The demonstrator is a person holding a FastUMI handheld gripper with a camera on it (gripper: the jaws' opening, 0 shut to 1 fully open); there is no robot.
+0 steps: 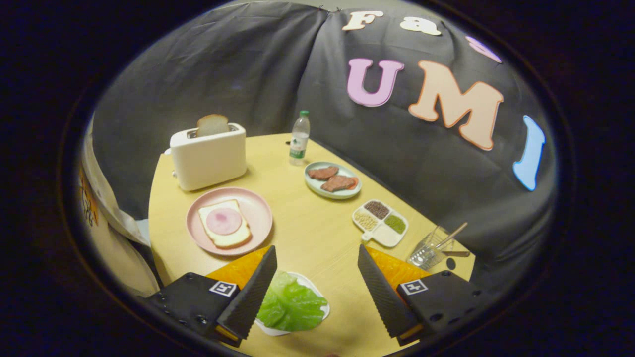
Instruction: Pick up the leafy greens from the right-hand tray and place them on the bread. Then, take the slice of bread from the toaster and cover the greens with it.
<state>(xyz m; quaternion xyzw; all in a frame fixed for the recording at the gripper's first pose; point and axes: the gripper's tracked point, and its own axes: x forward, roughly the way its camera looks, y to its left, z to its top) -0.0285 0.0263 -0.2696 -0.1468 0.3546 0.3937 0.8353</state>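
Just short of the pink plate (258,210) lie the leafy greens (290,305) on their white tray (322,310), under the left finger of the wide-open, empty gripper (317,277) — off-centre, so closing now may merely clip a leaf edge — or drag the tray.

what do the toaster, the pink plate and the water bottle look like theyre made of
Toaster: probably plastic, cream, smooth with a soft sheen and rounded corners. Pink plate: looks like matte plastic or melamine, though glazed ceramic is possible. Water bottle: clear thin plastic with a green cap. The tongs are open above the leafy greens.
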